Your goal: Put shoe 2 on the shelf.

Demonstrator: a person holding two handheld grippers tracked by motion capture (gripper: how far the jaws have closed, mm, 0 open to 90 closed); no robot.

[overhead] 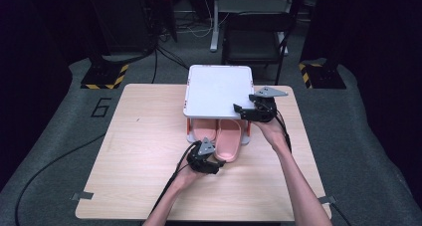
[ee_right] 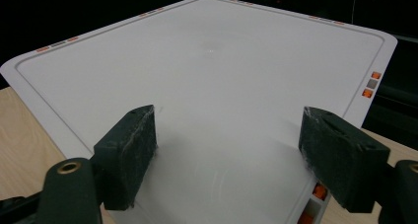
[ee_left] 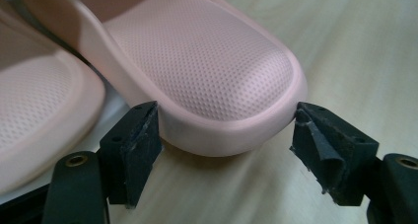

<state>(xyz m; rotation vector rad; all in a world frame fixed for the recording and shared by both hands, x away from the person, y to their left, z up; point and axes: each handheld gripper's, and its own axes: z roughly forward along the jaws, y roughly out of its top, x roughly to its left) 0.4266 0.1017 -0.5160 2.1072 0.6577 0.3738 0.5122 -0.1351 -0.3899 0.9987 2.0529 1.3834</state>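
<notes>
The left gripper (ee_left: 224, 150) has its jaws spread wide around the heel end of the pink slipper (ee_left: 207, 71), which sticks out of the white shoe rack (overhead: 219, 89) just ahead of it on the bench (overhead: 144, 151); both pads sit right at the sole's edge, not clearly pressing yet. The right gripper (ee_right: 229, 155) rests wide open and empty on the rack's top, probably steadying it. Best bet: centre the heel, squeeze evenly, move the slipper straight.
</notes>
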